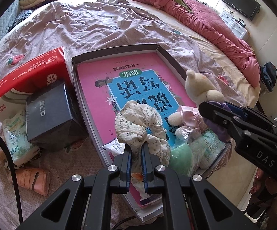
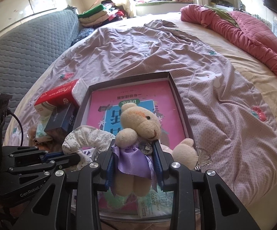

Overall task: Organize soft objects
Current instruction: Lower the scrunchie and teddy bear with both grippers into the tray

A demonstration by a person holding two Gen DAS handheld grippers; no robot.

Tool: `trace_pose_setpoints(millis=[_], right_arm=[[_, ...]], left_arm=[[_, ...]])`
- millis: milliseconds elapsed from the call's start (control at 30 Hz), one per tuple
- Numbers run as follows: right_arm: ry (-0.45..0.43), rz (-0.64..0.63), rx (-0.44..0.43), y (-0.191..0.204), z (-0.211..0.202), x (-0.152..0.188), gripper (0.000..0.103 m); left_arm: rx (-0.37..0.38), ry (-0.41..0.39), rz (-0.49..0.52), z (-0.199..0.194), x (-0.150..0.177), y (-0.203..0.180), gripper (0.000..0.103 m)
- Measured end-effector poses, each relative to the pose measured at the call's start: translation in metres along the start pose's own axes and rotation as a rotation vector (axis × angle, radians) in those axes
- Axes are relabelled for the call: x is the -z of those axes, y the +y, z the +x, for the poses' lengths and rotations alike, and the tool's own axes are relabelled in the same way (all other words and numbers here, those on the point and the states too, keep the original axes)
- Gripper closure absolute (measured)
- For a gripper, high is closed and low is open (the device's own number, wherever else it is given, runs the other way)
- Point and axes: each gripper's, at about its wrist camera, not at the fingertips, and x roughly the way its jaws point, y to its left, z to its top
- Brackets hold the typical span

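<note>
Left tongs (image 1: 136,149) pinching a bunched white floral fabric scrunchie (image 1: 138,122), held up just over the near end of the shallow dark-walled cardboard box tray (image 1: 163,51). Right tongs (image 2: 134,163) pinching a small cream plush teddy bear in a purple satin dress (image 2: 138,126) around the middle, head above the fingertips, legs dangling below, also over the near part of the tray. Already lying at the tray's near end: a second cream plush toy with pink ribbon (image 1: 178,117), a mint green soft bundle (image 1: 182,157) and a pale green tissue packet (image 1: 209,145), all on top of a pink and blue children's book (image 1: 119,76) lining the tray floor.

Probably best done one side at a time: lower each toy toward a bare patch of the book, farther in than the pile, and release only once it touches down, so nothing rolls over the low wall. Worth keeping the two tongs apart during the descent, since both hang close together above the same corner.

Tray resting on a rumpled mauve bedsheet with strawberry prints (image 2: 205,103). Beside its left wall, a red tissue pack (image 1: 29,76), a dark navy box (image 1: 50,115) and an orange pouch (image 1: 33,180). Farther off, a crumpled pink quilt (image 1: 201,23), folded clothes (image 2: 96,15) by a bright window, a grey quilted headboard (image 2: 23,53), and a black screen (image 1: 238,1) on the wall
</note>
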Motion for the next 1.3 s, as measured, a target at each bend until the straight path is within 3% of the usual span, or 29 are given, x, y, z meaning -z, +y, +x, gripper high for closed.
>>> trace_pose_setpoints(millis=[567,1300], right_arm=[[0.075,-0.024,-0.059,0.016,0.036,0.008,0.064],[0.051,-0.022,-0.087,0.019,0.032,0.005,0.059]], left_arm=[[0.006,0.025,-0.016,0.009,0.0,0.006,0.093],[0.018,0.027,-0.024,0.009,-0.002,0.009,0.093]])
